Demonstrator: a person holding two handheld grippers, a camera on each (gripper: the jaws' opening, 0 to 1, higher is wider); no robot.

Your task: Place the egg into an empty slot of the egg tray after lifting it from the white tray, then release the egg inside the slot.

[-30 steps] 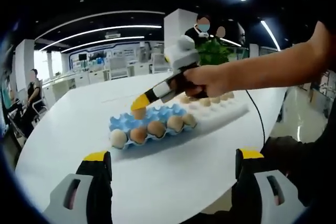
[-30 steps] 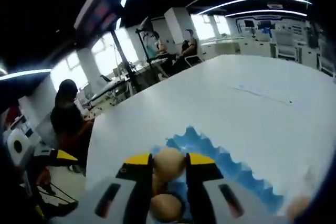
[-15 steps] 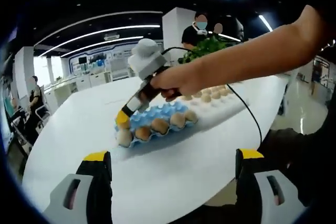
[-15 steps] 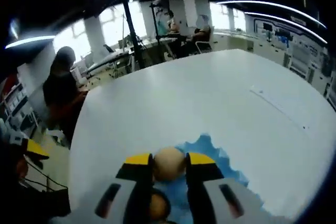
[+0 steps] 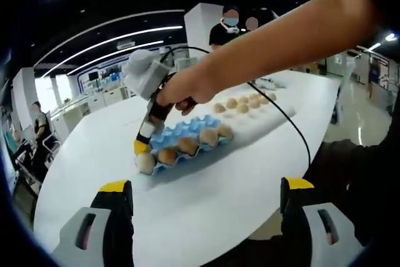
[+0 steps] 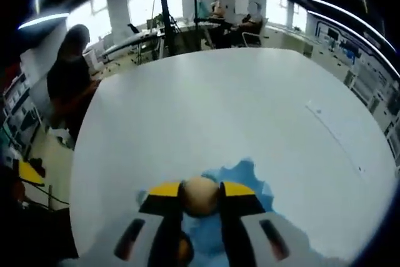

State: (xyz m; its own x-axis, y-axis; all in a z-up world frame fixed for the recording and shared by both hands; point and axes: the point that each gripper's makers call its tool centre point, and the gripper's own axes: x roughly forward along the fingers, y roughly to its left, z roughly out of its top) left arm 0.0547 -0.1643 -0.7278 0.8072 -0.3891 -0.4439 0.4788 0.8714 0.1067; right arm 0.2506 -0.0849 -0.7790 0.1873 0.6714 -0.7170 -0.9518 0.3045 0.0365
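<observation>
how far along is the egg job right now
Lift looks done: the right gripper is shut on the egg and has it over the end of the blue egg tray, beside eggs already slotted. Left: lower it into an empty slot and open. The left gripper hangs open, idle.

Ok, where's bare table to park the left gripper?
Bare table lies between the left gripper and the blue egg tray; more beyond the tray's far corner. Crowded around the white tray and right gripper.
</observation>
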